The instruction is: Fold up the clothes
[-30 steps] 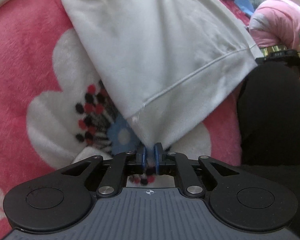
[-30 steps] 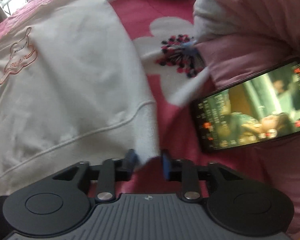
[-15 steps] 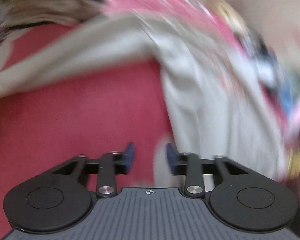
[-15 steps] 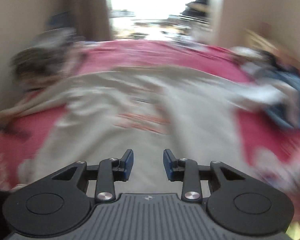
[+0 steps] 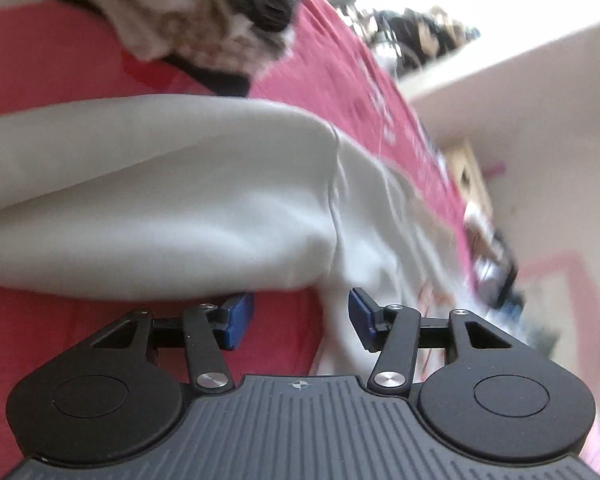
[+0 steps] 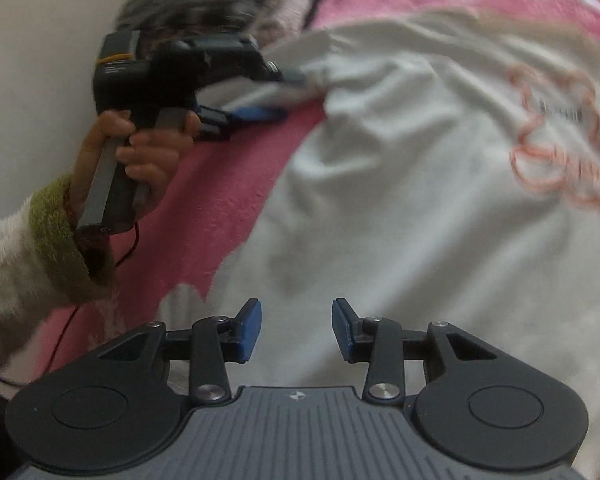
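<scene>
Sweatshirt point(image 6: 400, 184) fabric, off-white with an orange outline print point(image 6: 556, 136) on the chest, lies spread across a pink fleece blanket point(image 6: 220, 208) that covers the bed. In the right wrist view the right gripper point(image 6: 296, 330) hangs over the garment's body near its side edge, its blue pads point(image 6: 250, 330) apart and widening, with cloth beneath the gap but nothing pinched between them. Further up the same view a hand point(image 6: 140, 156) in a cream sleeve with a green cuff point(image 6: 52, 240) holds the left gripper point(image 6: 284, 94) by its handle; its fingers reach toward the armpit where the sleeve point(image 6: 284, 80) joins the body, one just over the sleeve and one over the blanket below it. In the left wrist view the left gripper point(image 5: 300, 316) has its jaws parted and opening, the left pad point(image 5: 236, 320) over the red-pink blanket point(image 5: 60, 60) just under the sleeve's lower edge, the right pad point(image 5: 360, 316) over the white body fabric; no cloth is gripped. The sleeve point(image 5: 160, 200) runs off to the left of that view as a broad band. A tan and black fluffy garment point(image 5: 204, 16) lies on the blanket beyond it, and a cream wall point(image 5: 540, 100) with clutter along its foot stands behind the bed. Both views are somewhat blurred.
</scene>
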`<state>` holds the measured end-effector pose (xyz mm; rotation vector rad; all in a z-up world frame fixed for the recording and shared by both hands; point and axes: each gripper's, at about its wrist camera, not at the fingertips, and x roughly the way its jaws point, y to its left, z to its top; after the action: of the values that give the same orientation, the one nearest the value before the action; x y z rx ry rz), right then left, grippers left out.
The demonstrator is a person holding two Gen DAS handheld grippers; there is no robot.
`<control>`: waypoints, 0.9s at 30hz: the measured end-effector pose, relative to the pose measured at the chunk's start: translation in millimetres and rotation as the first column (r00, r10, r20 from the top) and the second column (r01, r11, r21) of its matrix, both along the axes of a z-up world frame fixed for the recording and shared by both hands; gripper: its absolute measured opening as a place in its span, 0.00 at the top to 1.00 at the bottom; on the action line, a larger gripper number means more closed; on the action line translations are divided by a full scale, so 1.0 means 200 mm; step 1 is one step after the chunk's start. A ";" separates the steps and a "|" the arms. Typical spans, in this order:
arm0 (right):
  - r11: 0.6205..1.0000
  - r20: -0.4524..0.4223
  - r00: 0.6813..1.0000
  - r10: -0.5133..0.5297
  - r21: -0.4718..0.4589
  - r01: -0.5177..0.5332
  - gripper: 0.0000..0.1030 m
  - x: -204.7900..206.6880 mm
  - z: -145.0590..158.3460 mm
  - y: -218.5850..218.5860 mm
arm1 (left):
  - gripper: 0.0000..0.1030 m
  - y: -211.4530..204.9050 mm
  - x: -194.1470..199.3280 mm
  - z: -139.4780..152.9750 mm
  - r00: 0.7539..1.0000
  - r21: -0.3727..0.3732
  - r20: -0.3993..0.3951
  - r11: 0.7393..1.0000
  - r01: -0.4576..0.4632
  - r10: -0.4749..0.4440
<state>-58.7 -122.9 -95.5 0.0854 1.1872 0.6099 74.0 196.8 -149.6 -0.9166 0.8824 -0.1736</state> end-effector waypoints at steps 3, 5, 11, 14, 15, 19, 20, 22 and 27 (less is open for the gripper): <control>1.000 -0.013 1.000 -0.008 -0.008 0.008 0.60 -0.01 -0.04 0.00 | 0.59 0.00 0.04 0.00 0.997 0.023 0.025 0.997 -0.074 0.074; 0.999 -0.015 1.000 0.004 -0.035 -0.004 0.60 -0.01 -0.06 0.01 | 0.62 0.00 0.08 0.03 0.994 0.085 0.058 0.992 -0.095 0.091; 0.997 -0.031 1.000 0.006 -0.071 -0.008 0.60 -0.01 -0.12 0.00 | 0.69 0.08 0.23 0.05 0.989 0.180 0.101 0.976 -0.123 0.106; 0.997 -0.027 1.000 0.006 -0.072 -0.008 0.60 -0.01 -0.13 0.00 | 0.70 0.11 0.30 0.04 0.993 0.217 0.096 0.972 -0.092 0.073; 0.997 -0.023 1.000 0.005 -0.073 -0.007 0.60 -0.02 -0.14 0.00 | 0.70 0.12 0.32 0.03 0.995 0.214 0.083 0.974 -0.075 0.059; 0.999 -0.008 1.000 -0.012 -0.053 0.011 0.60 -0.04 -0.15 -0.03 | 0.58 0.11 0.25 0.11 0.997 0.242 0.063 0.970 0.032 -0.048; 0.999 -0.009 1.000 -0.027 -0.038 0.026 0.60 -0.04 -0.16 -0.04 | 0.56 0.12 0.22 0.13 0.995 0.248 0.062 0.967 0.058 -0.076; 0.998 -0.015 0.998 -0.056 -0.009 0.056 0.60 -0.03 -0.17 -0.05 | 0.55 0.12 0.14 0.17 0.990 0.249 0.065 0.962 0.108 -0.128; 0.993 -0.022 0.994 -0.109 0.043 0.109 0.60 -0.03 -0.18 -0.09 | 0.54 0.04 -0.05 0.22 0.964 0.206 0.071 0.949 0.237 -0.256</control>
<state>-63.9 -141.2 -131.4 0.1929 1.1797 0.5404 64.9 204.1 -105.1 -0.6070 0.9051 -0.3377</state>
